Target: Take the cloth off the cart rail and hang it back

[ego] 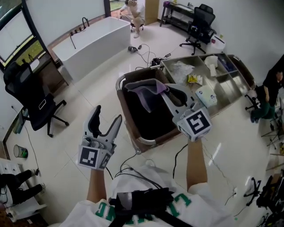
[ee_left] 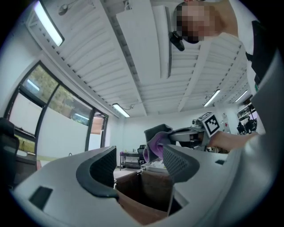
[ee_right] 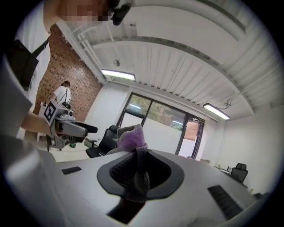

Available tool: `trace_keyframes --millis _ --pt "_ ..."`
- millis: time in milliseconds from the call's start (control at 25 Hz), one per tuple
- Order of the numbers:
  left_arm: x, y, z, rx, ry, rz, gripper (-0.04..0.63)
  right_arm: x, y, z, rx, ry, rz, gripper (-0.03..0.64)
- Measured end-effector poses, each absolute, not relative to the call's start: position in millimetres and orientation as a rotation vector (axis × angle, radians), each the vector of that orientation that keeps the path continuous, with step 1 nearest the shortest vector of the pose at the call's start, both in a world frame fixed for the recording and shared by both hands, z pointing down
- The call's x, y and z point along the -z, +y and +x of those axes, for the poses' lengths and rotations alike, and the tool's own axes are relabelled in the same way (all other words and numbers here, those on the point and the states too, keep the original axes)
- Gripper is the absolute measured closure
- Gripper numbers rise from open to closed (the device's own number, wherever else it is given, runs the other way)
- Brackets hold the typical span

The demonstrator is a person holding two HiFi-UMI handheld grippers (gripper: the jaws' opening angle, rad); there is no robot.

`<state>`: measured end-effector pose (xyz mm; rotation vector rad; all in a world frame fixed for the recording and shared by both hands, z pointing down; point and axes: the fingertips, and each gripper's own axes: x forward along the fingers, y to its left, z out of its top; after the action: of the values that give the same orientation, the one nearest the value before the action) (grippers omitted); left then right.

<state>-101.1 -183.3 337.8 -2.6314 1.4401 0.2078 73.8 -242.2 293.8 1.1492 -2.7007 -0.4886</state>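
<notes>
A grey and purple cloth (ego: 148, 90) hangs in the air above the cart's dark bin (ego: 151, 116), pinched at its top corner by my right gripper (ego: 167, 91), which is shut on it. In the right gripper view the cloth (ee_right: 131, 138) bunches out past the closed pads. My left gripper (ego: 108, 120) stands open and empty to the left of the cart, pointing up toward it. Through its jaws the left gripper view shows the cloth (ee_left: 155, 142) and the cart's brown wall (ee_left: 146, 188). The cart's rail (ego: 120, 82) is bare.
The steel cart top (ego: 224, 86) holds bags, a spray bottle and boxes at the right. A white bathtub (ego: 95, 42) stands at the back left and a black office chair (ego: 33, 104) at the left. Cables (ego: 146, 53) trail over the floor. A person (ego: 133, 13) crouches at the back.
</notes>
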Motion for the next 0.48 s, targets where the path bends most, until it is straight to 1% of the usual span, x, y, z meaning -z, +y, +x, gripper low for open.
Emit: trace_keyframes --millis 120,280,480 --pt "-326 -176 -102 -0.233 1.465 -2.598 0.287 -290 -213 89 0.506 -2.735 1.265 0.551" --pt "-330 -168 -105 -0.269 1.478 -2.594 0.288 -304 -188 108 0.345 -2.796 1.406 0.551" --pt "-329 -161 -101 -0.31 1.491 -2.646 0.287 -318 -179 106 0.239 -2.824 1.464 0.551"
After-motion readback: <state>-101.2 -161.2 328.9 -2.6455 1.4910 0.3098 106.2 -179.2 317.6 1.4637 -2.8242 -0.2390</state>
